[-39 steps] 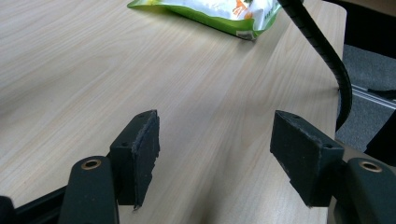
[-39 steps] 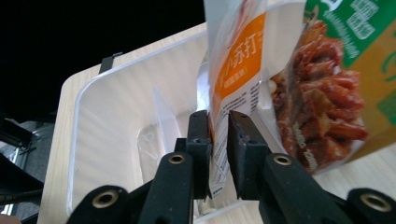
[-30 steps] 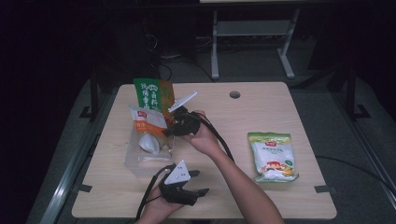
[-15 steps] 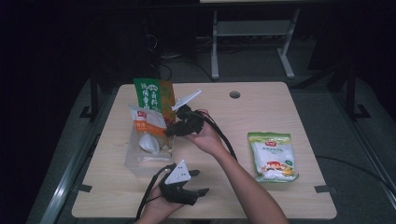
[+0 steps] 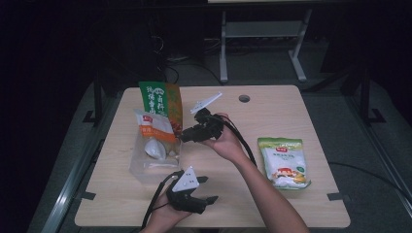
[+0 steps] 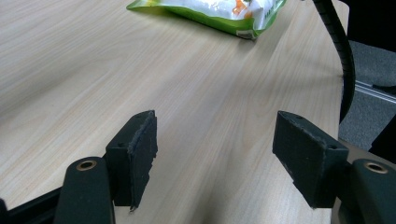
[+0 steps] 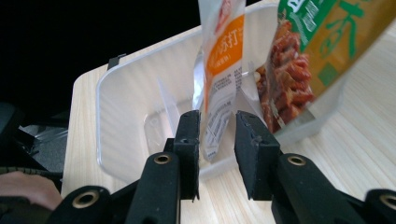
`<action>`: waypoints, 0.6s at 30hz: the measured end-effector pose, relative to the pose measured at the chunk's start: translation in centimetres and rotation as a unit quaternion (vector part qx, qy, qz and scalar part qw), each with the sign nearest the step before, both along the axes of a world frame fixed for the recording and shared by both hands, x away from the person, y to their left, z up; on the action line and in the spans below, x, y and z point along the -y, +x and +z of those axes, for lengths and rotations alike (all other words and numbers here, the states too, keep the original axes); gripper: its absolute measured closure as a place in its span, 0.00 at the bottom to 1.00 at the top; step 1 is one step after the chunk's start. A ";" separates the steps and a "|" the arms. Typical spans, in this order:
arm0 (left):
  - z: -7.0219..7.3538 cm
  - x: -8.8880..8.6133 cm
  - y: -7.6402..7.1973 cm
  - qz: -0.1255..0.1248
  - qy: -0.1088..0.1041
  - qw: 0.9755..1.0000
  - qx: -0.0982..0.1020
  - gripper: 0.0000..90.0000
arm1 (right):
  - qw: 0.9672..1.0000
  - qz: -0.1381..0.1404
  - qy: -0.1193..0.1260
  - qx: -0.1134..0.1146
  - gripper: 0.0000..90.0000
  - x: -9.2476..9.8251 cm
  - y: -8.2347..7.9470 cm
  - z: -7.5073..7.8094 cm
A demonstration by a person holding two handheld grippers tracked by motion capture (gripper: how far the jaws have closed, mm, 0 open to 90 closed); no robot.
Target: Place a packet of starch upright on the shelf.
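Snack packs parked in a clear tub on a pale wood tabletop point(image 5: 252, 213), dark room all around.

An orange-and-white pouch point(image 7: 219, 70) and a green-orange bag point(image 7: 322, 42) are stood in the clear tub point(image 7: 121, 116); the right gripper point(image 7: 217, 140) jaws, just opening, are spread around the pouch edge. The left gripper point(image 6: 215, 154) jaws are spread wide over bare wood, and a green packet point(image 5: 284, 162) is left lying well apart.
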State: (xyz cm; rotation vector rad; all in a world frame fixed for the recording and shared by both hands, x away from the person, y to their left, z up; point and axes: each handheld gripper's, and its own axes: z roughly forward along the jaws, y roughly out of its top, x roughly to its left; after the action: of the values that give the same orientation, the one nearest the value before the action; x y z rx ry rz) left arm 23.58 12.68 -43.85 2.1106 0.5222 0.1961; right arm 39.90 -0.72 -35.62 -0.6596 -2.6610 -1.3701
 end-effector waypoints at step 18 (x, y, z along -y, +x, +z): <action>0.0 0.1 0.1 -0.003 0.006 1.000 0.005 0.34 | 1.000 -0.027 0.002 -0.014 0.69 4.2 -0.3 -0.5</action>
State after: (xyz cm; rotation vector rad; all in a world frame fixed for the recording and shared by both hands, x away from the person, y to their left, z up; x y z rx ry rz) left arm 23.72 12.62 -43.84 2.1226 0.5093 0.2056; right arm 39.55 -4.94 -36.07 -0.7500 -2.6359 -1.3694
